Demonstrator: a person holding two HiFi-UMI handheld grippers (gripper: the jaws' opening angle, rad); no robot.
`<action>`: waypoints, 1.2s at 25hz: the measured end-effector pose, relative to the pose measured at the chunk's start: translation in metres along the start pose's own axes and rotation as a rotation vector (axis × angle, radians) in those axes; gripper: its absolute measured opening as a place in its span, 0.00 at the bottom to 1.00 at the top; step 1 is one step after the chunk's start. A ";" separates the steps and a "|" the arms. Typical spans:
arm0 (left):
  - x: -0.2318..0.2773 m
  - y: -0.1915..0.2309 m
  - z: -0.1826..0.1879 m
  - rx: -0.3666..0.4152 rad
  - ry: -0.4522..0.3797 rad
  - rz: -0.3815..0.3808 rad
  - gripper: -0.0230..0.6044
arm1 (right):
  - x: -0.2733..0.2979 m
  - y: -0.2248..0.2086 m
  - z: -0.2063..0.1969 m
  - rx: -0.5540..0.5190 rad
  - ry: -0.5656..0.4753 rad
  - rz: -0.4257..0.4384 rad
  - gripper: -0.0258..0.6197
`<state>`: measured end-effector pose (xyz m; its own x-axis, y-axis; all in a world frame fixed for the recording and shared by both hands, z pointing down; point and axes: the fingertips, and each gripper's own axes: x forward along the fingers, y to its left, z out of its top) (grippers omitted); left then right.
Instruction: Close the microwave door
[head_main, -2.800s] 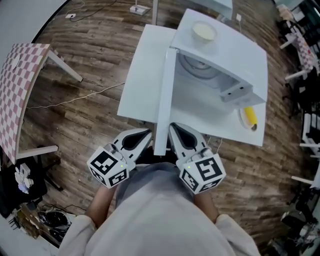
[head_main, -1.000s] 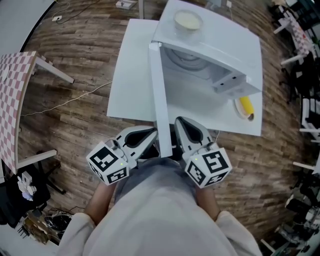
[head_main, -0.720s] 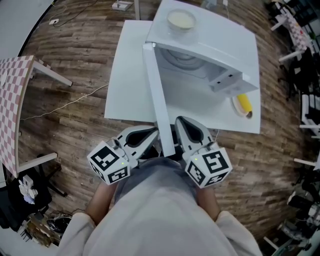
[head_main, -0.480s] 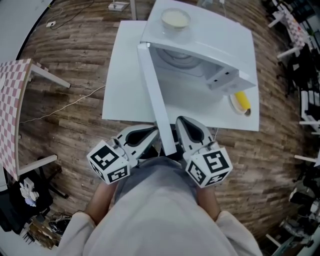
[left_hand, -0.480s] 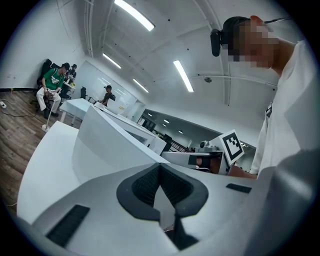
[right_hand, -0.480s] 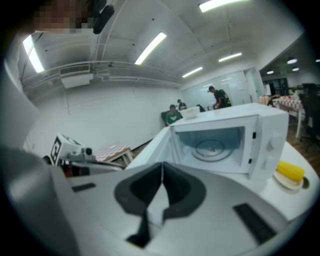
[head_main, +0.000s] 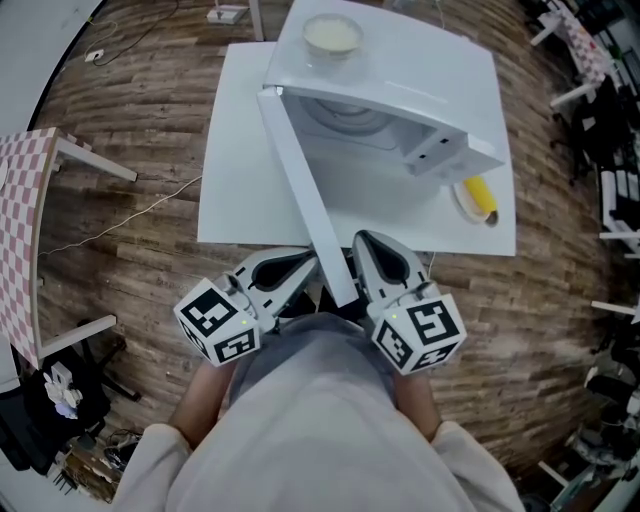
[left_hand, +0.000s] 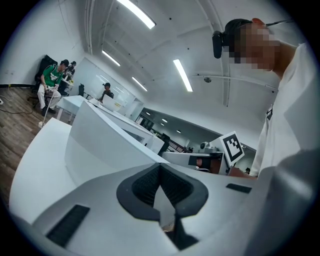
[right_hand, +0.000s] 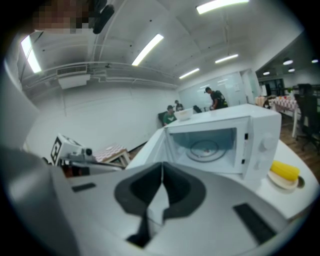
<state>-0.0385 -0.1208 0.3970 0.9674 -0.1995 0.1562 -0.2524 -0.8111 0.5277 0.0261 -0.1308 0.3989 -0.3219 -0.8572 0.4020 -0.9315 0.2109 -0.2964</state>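
Microwave door (head_main: 300, 190) has swung inward; left gripper (head_main: 292, 272) and right gripper (head_main: 370, 256) flank it, fingers together.

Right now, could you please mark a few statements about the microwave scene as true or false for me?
1. The microwave door stands open. True.
2. A bowl sits on top of the microwave. True.
3. The yellow item lies inside the microwave. False: it lies on a small plate on the table, beside the microwave.
4. The right gripper has its jaws wide apart. False: they are together, with nothing between them.
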 end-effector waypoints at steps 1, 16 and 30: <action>0.002 0.000 0.000 -0.005 0.002 -0.002 0.06 | -0.001 -0.001 0.000 0.002 -0.001 -0.001 0.08; 0.027 -0.008 0.001 0.043 0.032 -0.019 0.06 | -0.012 -0.024 0.004 0.029 -0.028 -0.026 0.08; 0.045 -0.010 0.005 0.039 0.044 -0.061 0.06 | -0.018 -0.039 0.012 0.046 -0.041 -0.058 0.08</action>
<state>0.0081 -0.1239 0.3945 0.9788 -0.1252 0.1622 -0.1913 -0.8421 0.5042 0.0700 -0.1296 0.3924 -0.2592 -0.8861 0.3844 -0.9394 0.1387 -0.3136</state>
